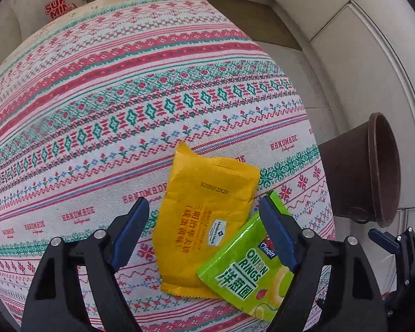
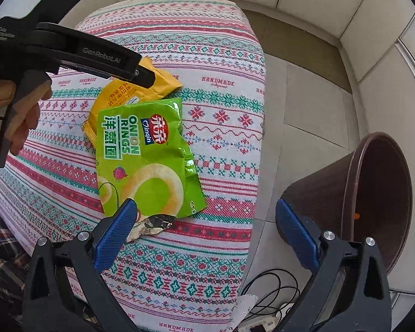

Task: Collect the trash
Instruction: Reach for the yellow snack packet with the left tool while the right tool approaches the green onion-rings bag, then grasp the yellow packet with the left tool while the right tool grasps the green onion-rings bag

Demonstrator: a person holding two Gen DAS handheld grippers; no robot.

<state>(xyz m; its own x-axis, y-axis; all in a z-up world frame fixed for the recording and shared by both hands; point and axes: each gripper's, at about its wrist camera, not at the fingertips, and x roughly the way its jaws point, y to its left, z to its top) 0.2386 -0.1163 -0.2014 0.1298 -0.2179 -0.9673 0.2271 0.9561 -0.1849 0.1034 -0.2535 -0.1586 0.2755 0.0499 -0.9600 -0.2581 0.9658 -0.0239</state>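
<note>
A table under a patterned cloth (image 1: 157,83) of red, green and white bands carries two snack wrappers near its right edge. The yellow wrapper (image 1: 204,215) lies flat, and the green onion-rings wrapper (image 2: 144,155) lies over one of its corners, so the two touch. The green one is crumpled along its side nearest the table's edge, and a torn silver scrap (image 2: 149,227) sticks out from under its near end.

The left gripper (image 1: 204,229) hangs over both wrappers with its jaws spread wide; the yellow wrapper lies below the gap and neither blue pad presses on anything. A hand (image 2: 16,110) grips its handle.

The right gripper (image 2: 207,232) is also spread wide and holds nothing; its left finger (image 2: 116,235) stands over the green wrapper's near end, its other finger off the table's edge.

A brown bin (image 2: 373,193) stands on the tiled floor just beside the table's right edge. Black cables (image 2: 271,287) lie on the floor beside it.
</note>
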